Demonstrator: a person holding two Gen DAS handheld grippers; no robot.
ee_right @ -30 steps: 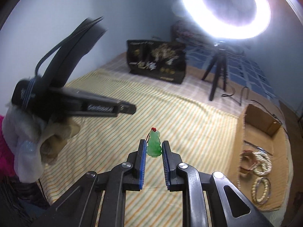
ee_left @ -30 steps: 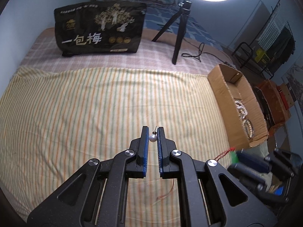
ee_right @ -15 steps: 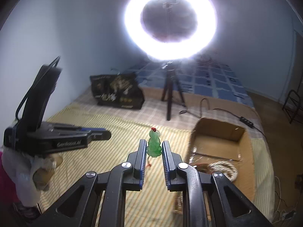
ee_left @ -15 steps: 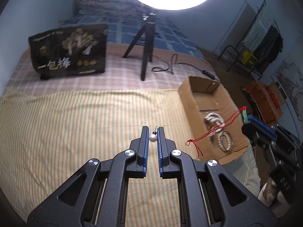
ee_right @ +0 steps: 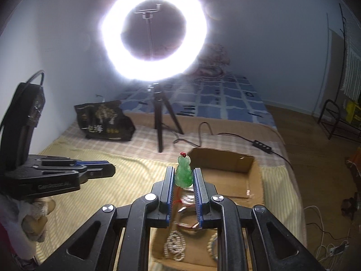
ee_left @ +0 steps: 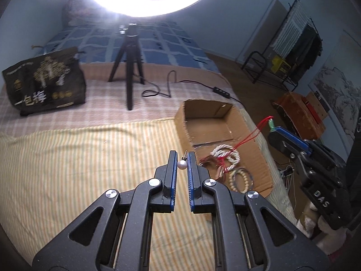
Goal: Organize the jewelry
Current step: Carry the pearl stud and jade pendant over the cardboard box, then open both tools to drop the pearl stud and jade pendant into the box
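A pearl earring [ee_left: 181, 164] is pinched between the tips of the left tool [ee_left: 181, 161], above the striped bed [ee_left: 79, 158]. A green pendant [ee_right: 183, 172] is clamped in the right tool [ee_right: 183, 176], over the cardboard box [ee_right: 253, 174].

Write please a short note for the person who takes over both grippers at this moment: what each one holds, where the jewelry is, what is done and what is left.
Left gripper: jaws shut on a pearl earring, held above the striped bedspread, just left of the cardboard box.
Right gripper: jaws shut on a green jade pendant; its red cord hangs down into the box.
Done: a white bead bracelet and a beige bead bracelet already lie in the box.
Left: lower the pendant and the earring into the box and release them.
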